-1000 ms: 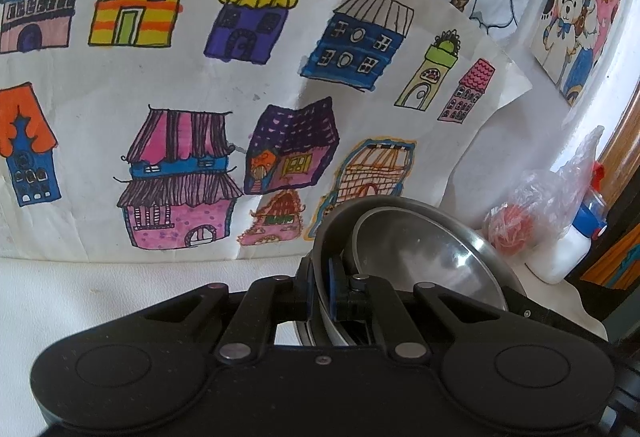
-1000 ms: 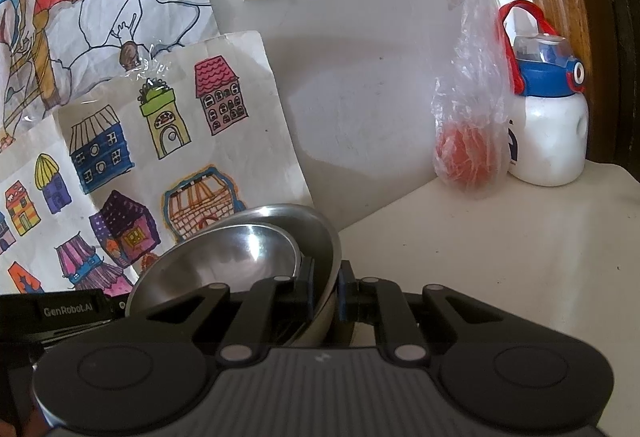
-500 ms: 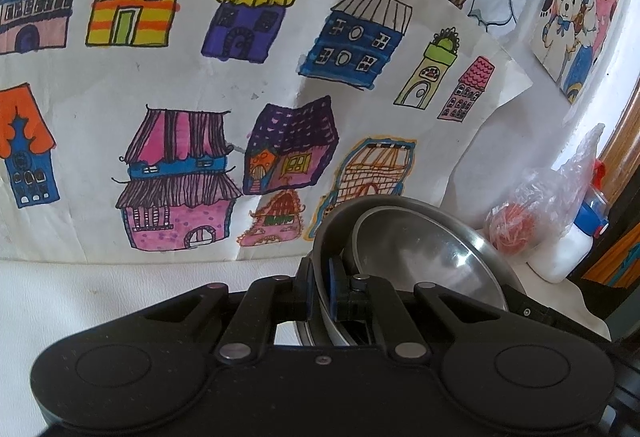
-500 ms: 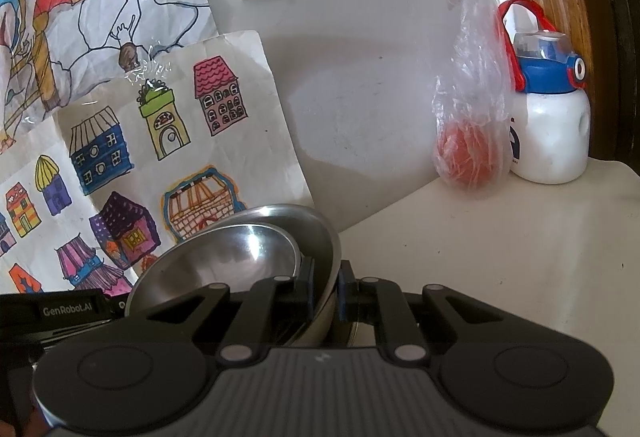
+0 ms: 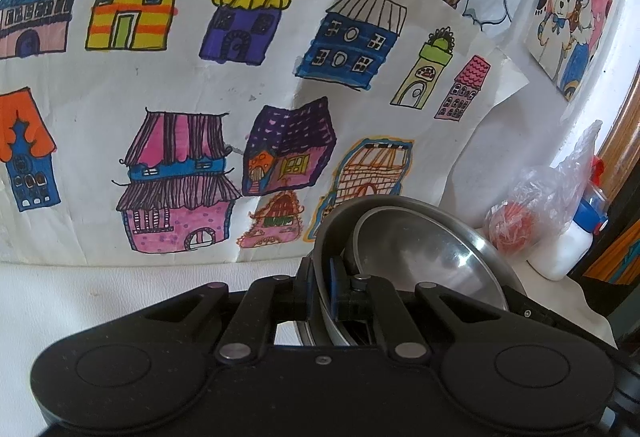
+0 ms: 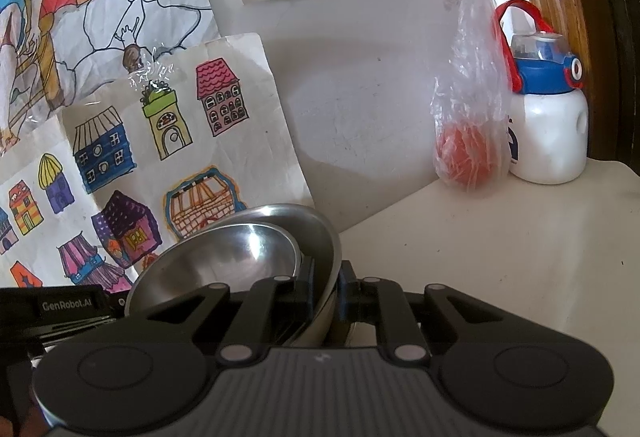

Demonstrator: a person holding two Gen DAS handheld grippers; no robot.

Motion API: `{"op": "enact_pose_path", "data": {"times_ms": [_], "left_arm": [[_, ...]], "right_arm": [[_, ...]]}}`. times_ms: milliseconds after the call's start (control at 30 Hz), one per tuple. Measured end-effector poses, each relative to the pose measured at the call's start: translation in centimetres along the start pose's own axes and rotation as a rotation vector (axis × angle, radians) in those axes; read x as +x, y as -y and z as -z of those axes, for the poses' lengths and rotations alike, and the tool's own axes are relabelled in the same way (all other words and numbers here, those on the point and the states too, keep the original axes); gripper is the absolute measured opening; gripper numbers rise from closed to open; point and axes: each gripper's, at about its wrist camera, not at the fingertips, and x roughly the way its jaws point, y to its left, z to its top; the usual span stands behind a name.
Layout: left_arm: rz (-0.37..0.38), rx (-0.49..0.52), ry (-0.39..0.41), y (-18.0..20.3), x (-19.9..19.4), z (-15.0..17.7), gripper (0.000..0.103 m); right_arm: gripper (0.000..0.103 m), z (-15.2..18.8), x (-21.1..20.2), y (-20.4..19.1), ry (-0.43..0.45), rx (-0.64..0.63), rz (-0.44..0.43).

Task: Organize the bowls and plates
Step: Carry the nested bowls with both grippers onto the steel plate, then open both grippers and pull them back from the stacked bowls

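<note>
two grippers pinch the rim of nested steel bowls

nearest the left wrist camera, the left gripper is almost fully closed, its two fingers clamped on the rim of the outer steel bowl. the rim runs up between the pads, one finger on the outside wall, the blue-padded one inside. the inner steel bowl sits nested in the outer one, just right of the inside finger, its shiny hollow turned toward the camera.

from the right wrist camera, the right gripper grips the opposite side of the same outer steel bowl. its jaws have just been opening slightly, yet the rim is still between the pads and they look pressed to it, one finger inside, one outside. the inner steel bowl lies left of the inside finger. the left gripper's black body shows at the lower left edge.

both bowls are tilted and held over the white tabletop. farther back on the table stand a clear plastic bag holding something red and, just beside it, a white bottle with a blue lid. behind everything, children's drawings of houses cover the wall.
</note>
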Motion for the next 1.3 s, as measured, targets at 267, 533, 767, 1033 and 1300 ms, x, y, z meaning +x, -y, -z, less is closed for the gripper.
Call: {"op": "enact_pose_path", "data": {"times_ms": [267, 533, 767, 1033, 1300], "left_arm": [[0.02, -0.009, 0.003, -0.5, -0.2, 0.1, 0.012], [0.025, -0.025, 0.01, -1.0, -0.6, 0.3, 0.022], [0.022, -0.037, 0.012, -1.3, -1.1, 0.4, 0.028], [0.021, -0.039, 0.051, -1.3, -2.9, 0.3, 0.047], [0.049, -0.015, 0.104, -0.7, -6.2, 0.2, 0.062]], "right_arm": [[0.017, 0.2, -0.5, -0.1, 0.028, -0.046, 0.011], [0.024, 0.6, -0.9, 0.1, 0.049, -0.053, 0.02], [0.033, 0.7, -1.4, 0.5, 0.06, -0.052, 0.029], [0.058, 0.7, -3.6, 0.2, 0.105, -0.067, 0.012], [0.068, 0.4, -7.0, -0.7, 0.162, -0.089, 0.006]]}}
